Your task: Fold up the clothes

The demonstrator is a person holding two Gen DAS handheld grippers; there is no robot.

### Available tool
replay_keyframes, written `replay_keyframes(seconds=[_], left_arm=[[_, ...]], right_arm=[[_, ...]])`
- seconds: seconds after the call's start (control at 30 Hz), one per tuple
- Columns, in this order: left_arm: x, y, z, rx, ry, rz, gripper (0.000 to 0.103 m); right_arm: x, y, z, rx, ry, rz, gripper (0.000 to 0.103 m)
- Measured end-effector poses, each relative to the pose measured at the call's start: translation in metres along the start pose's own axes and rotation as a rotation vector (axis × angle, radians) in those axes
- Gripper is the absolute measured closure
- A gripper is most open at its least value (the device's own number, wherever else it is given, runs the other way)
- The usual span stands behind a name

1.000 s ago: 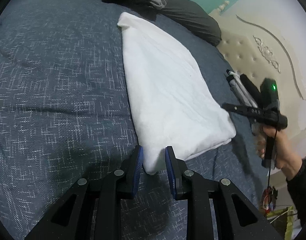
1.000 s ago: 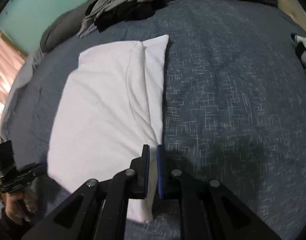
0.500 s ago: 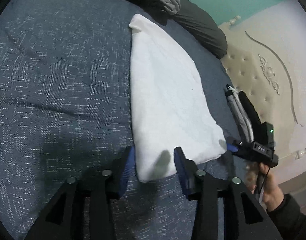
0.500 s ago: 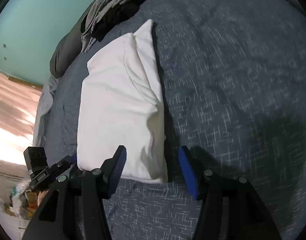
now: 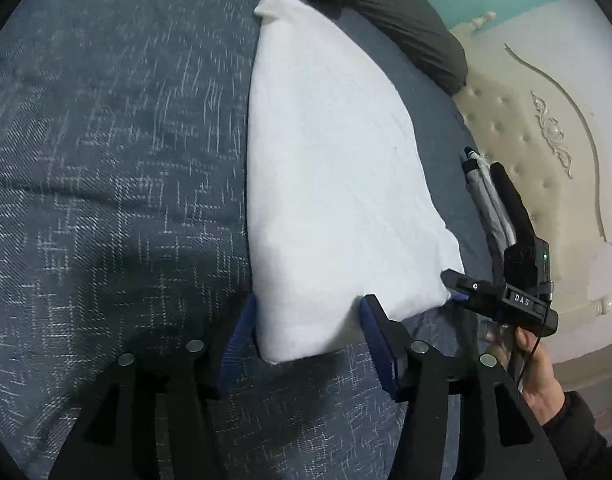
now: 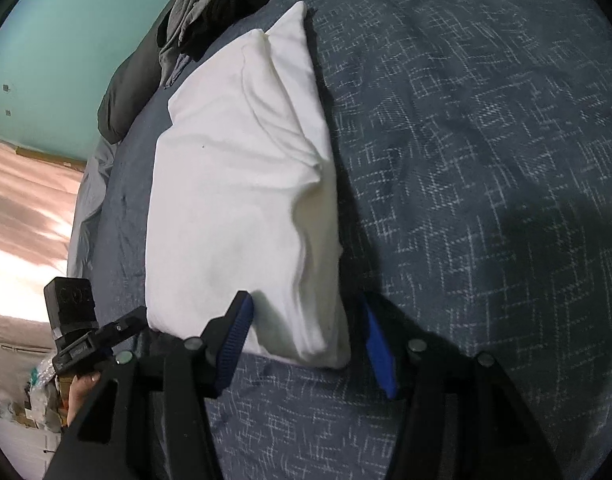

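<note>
Both grippers have spread wide since a second ago. I hold my left gripper (image 5: 307,336) and right gripper (image 6: 306,336) released, straddling the near corners of the folded white garment (image 5: 329,184), which lies flat on the blue bedspread (image 5: 106,160), probably ready to lift the near edge.

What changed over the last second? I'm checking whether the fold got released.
Both grippers opened: the right gripper, shut on the white garment's near corner a second ago, let go; the left gripper spread wider. Each now straddles a near corner, not pinching. The garment stayed folded on the blue bedspread.
</note>
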State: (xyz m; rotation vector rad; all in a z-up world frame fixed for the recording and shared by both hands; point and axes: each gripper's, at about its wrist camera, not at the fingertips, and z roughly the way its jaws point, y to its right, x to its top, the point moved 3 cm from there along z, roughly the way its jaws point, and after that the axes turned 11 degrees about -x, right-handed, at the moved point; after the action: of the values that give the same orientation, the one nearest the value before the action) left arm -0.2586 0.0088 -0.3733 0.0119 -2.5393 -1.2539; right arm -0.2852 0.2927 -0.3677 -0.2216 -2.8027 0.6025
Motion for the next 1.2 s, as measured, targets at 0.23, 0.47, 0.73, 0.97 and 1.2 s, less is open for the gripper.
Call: replay_keyframes(seconds=[0.23,0.47,0.73,0.97,1.2], left_arm=[[0.003,0.003,0.012,-0.006,-0.007,0.002,0.044],[0.004,0.003,0.014,-0.023,0.011,-0.003,0.046],[0.012,0.035,-0.004,-0.025,0.055,0.055,0.065],[0.027,0.082,-0.026,-0.026,0.098,0.136,0.069],[0.049,0.146,-0.056,-0.049,0.153,0.219,0.070]], right_arm=[[0.002,-0.009,0.005,-0.011,0.018,-0.046,0.047],[-0.002,-0.016,0.009,-0.002,0.016,-0.079,0.075],[-0.003,-0.028,-0.011,0.037,0.089,-0.129,0.093],[0.011,-0.045,-0.060,0.079,0.173,-0.178,0.094],[0.035,-0.064,-0.134,0.125,0.267,-0.213,0.094]])
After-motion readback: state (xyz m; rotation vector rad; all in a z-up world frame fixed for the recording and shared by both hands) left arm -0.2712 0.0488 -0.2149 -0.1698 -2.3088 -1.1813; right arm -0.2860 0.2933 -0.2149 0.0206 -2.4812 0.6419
